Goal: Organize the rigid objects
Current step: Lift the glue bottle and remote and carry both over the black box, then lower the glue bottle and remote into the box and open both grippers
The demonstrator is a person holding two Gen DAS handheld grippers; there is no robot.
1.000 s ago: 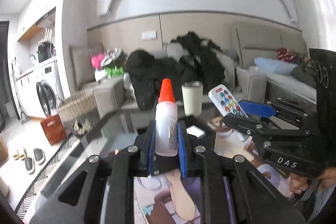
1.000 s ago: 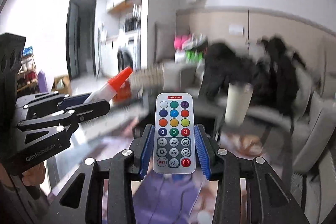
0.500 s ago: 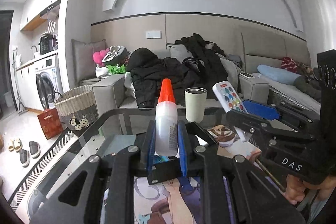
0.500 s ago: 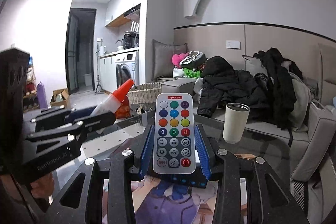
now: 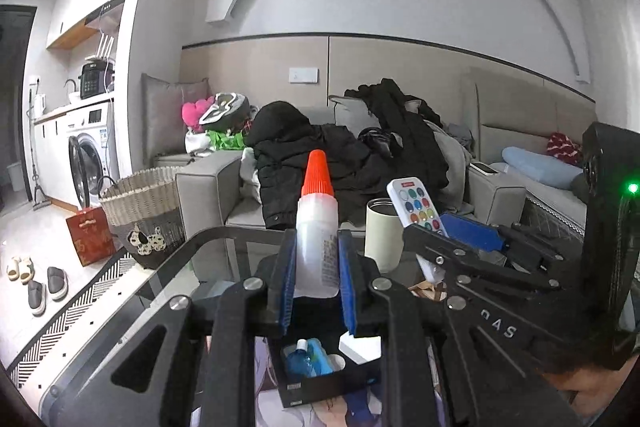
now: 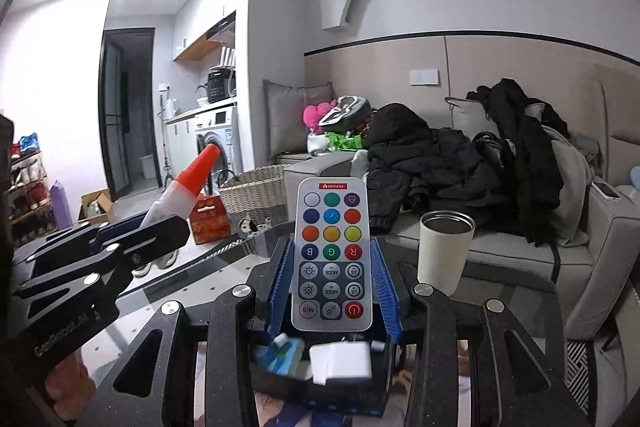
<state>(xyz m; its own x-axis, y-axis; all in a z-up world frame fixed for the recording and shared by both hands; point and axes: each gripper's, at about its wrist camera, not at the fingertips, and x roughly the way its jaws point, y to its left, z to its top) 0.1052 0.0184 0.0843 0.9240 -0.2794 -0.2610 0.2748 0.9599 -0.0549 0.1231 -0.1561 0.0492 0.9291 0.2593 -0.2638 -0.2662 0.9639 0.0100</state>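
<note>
Left wrist view: the left gripper [image 5: 318, 281] is clamped on a white squeeze bottle with an orange cone cap [image 5: 317, 227], its blue pads pressing both sides of the bottle, which stands upright with the cap pointing up. Below and just beyond the fingers sits a small black open box [image 5: 320, 385] on the dark glass table [image 5: 192, 259]; inside it lie a blue bottle [image 5: 306, 361] and a white rectangular block [image 5: 360, 347]. To the right, the right gripper [image 5: 452, 235] holds a white remote control with coloured round buttons [image 5: 418, 203], tilted. A cream cylindrical tumbler [image 5: 382, 235] stands on the far part of the table, between the two grippers as seen here.

From the right wrist view, the right gripper [image 6: 331, 287] is closed on the remote control [image 6: 331, 255], held upright above the black box [image 6: 280, 379]. The tumbler [image 6: 444, 251] stands to the far right; the left gripper [image 6: 132, 239] with its bottle [image 6: 186, 187] is at the left. A grey sofa heaped with dark clothes [image 6: 460, 163] lies beyond.
</note>
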